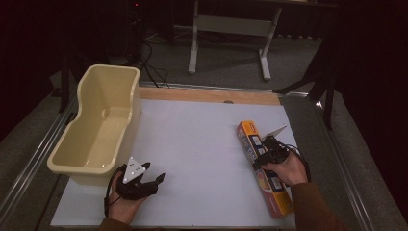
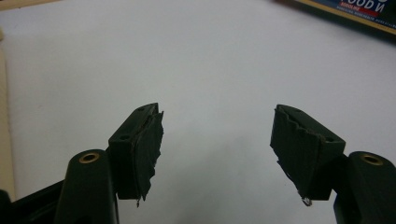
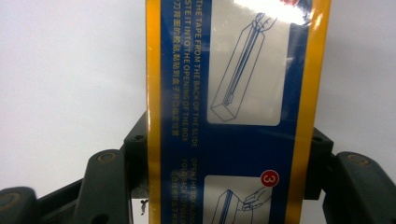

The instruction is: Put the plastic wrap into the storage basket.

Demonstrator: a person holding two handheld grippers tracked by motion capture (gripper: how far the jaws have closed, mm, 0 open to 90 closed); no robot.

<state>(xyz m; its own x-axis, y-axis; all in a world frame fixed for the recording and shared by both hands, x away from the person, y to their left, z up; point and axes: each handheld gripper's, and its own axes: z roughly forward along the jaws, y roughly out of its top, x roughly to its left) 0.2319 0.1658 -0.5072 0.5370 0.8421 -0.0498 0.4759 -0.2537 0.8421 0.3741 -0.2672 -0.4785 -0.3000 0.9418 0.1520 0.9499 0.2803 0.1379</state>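
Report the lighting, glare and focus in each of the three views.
High view: the white table is lit, the room behind dark, the picture a little soft. Left gripper view: even light, the black fingertips fairly sharp, the tabletop featureless. Right gripper view: the box sits very close, its print slightly blurred, with white glare at its top edge.

1. Cream tub point(image 1: 98, 126) is sitting at left of frame, overhanging white tabletop point(image 1: 202, 144).
2. Left gripper point(image 1: 155, 177) is resting lower left, just beside tub's near end, jaws apart w/ nothing btwn them.
3. Right gripper point(image 1: 263, 153) is clamping long orange-blue box point(image 1: 266, 168) lying at lower right.
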